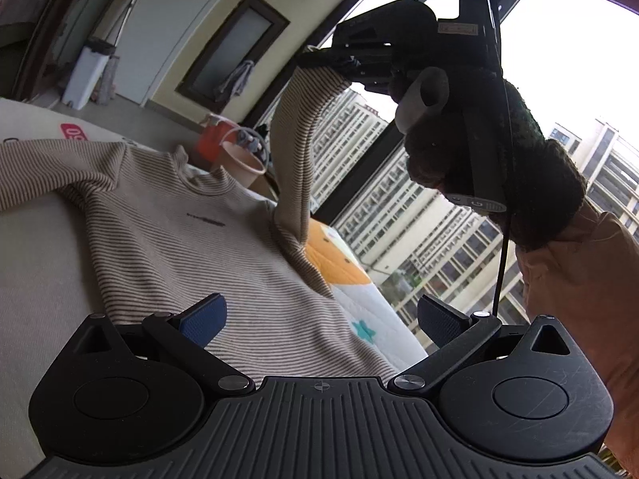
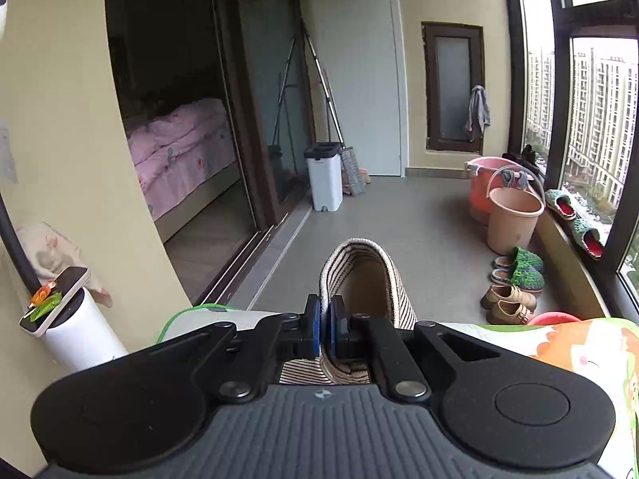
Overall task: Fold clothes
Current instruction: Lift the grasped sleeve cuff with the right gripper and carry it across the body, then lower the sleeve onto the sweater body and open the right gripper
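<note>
My right gripper (image 2: 323,333) clamps the sleeve (image 1: 295,151) raised above the striped sweater (image 1: 191,239). My left gripper (image 1: 319,319) hangs wide apart over the sweater's hem, holding nothing. No fold is laid yet; both sleeves and the body remain.

The top (image 1: 171,235) is beige with thin dark-brown stripes and a small black mark on its chest; its lifted sleeve (image 1: 297,147) carries the same stripes, paler on the cuff (image 2: 355,279). Beside the top, the mat (image 1: 343,279) is white with an orange figure and a teal star, edged green. Beyond the top stand a pinkish-tan bucket (image 2: 513,219) and a coral tub (image 2: 485,183). Gripper pads (image 1: 203,319) are blue on black. Green knitted slippers (image 2: 519,267) sit near the bucket.
</note>
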`<state>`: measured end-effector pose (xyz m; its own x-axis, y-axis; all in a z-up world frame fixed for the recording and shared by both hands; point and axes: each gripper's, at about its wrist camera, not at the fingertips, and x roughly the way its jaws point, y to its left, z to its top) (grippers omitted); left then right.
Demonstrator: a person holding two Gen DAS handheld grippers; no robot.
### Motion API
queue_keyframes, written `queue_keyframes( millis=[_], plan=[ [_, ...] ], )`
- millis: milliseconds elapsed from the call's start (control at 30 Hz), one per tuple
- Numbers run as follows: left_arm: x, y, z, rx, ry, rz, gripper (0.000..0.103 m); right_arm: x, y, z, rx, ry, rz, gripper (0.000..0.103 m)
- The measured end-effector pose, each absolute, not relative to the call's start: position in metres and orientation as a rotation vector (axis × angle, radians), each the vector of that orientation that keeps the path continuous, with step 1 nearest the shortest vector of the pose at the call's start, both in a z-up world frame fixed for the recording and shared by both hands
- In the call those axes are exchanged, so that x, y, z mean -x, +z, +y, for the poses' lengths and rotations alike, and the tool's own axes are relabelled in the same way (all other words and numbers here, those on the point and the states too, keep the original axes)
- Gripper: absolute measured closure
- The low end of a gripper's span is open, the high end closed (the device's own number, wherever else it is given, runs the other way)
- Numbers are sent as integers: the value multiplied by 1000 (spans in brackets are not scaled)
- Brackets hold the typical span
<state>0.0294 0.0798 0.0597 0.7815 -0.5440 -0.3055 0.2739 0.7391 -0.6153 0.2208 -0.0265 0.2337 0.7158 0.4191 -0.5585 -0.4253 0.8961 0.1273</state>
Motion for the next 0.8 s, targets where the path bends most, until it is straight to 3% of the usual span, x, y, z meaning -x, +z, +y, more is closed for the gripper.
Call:
queue_keyframes(
  millis=[133,500,800],
  plan=[
    [-30,57,79,583,-477,505,0,-217,230,-5,37,525,603,97],
    [-25,56,83,594,-466,509,0,-220,224,-11,2,522,625,69],
    [-27,56,75,570,-445,532,0,-217,197,-80,-195,510,708,59]
  ],
)
